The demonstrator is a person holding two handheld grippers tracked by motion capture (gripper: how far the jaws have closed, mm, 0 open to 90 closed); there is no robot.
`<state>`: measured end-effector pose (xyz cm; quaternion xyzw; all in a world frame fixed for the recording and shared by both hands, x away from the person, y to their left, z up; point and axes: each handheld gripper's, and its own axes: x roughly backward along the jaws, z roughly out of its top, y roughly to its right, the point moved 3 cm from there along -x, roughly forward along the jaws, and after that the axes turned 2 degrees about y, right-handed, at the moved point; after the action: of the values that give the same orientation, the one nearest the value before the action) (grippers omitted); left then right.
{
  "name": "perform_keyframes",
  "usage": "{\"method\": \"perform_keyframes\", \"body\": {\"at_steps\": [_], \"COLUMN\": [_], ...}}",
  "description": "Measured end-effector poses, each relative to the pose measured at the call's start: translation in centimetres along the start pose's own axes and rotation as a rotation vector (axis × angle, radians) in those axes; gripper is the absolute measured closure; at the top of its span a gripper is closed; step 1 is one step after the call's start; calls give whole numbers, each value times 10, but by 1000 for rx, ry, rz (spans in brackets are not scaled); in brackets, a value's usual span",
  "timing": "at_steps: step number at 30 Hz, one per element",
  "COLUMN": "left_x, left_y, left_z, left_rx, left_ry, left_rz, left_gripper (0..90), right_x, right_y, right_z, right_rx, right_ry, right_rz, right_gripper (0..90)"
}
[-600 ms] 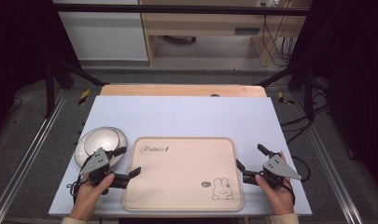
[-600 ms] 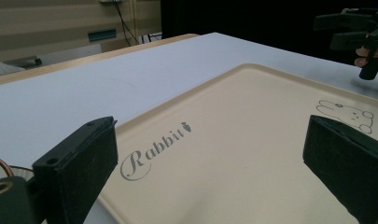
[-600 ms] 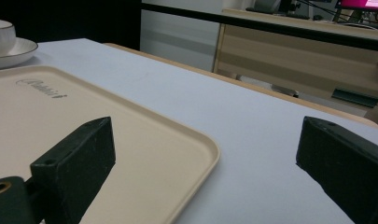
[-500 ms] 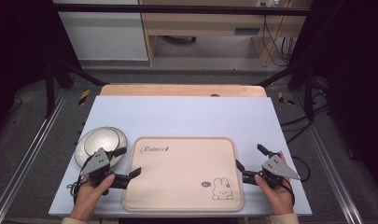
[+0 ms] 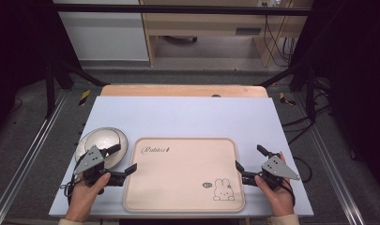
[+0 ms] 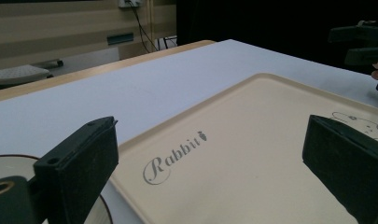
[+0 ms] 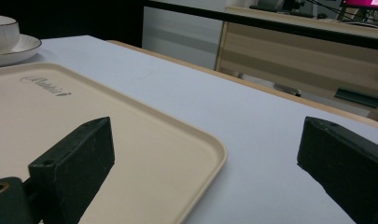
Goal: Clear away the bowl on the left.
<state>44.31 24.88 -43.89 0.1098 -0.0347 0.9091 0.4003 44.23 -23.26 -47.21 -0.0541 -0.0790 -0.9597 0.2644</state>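
Observation:
A beige tray (image 5: 183,173) with "Rabbit" lettering and a rabbit drawing lies flat on the pale blue table top (image 5: 187,117). At the tray's left edge my left gripper (image 5: 125,157) is open. One jaw reaches over the tray's rim and the other stands toward the dish. In the left gripper view the jaws (image 6: 210,140) stand wide apart over the tray (image 6: 252,154), holding nothing. My right gripper (image 5: 248,156) is open at the tray's right edge. In the right gripper view the tray's corner (image 7: 196,149) lies between the jaws (image 7: 207,135).
A white bowl on a saucer (image 5: 102,145) sits just left of the tray, close behind my left gripper, and it is also in the right gripper view (image 7: 7,39). A wooden board edge (image 5: 183,90) runs along the table's far side.

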Motion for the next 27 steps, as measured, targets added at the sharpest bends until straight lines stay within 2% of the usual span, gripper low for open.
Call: {"method": "perform_keyframes", "body": {"at_steps": [5, 6, 7, 10, 13, 14, 16, 18, 21, 27], "left_x": [5, 5, 4, -1, -6, -6, -9, -11, -10, -3], "left_y": [-9, -16, -18, -31, -44, -44, -52, -66, -76, -82], "left_z": [10, 17, 19, 27, 32, 32, 34, 36, 38, 30], "left_rx": [-1, -13, -11, -34, -6, -6, -22, -26, -8, -26], "left_ry": [3, 8, 10, -21, -20, -20, -40, -67, -79, -117], "left_rz": [38, 76, 76, 116, 130, 130, 150, 175, 210, 253], "left_gripper": [36, 40, 41, 40, 39, 39, 40, 39, 40, 38], "right_x": [0, -1, -1, -2, -1, -1, -1, -1, -1, 0], "right_y": [0, -1, -1, -2, -2, -2, -1, 2, 1, 1], "right_z": [1, 0, 0, 0, 0, 0, -1, -2, -3, -2], "right_rx": [0, 4, 4, 10, 12, 12, 3, -4, -4, -12], "right_ry": [5, 3, 3, 1, -1, -1, 1, -3, -8, -3], "right_rz": [6, 11, 12, 14, 11, 11, 5, -3, -2, -9], "right_gripper": [40, 41, 41, 40, 39, 39, 39, 38, 38, 37]}}
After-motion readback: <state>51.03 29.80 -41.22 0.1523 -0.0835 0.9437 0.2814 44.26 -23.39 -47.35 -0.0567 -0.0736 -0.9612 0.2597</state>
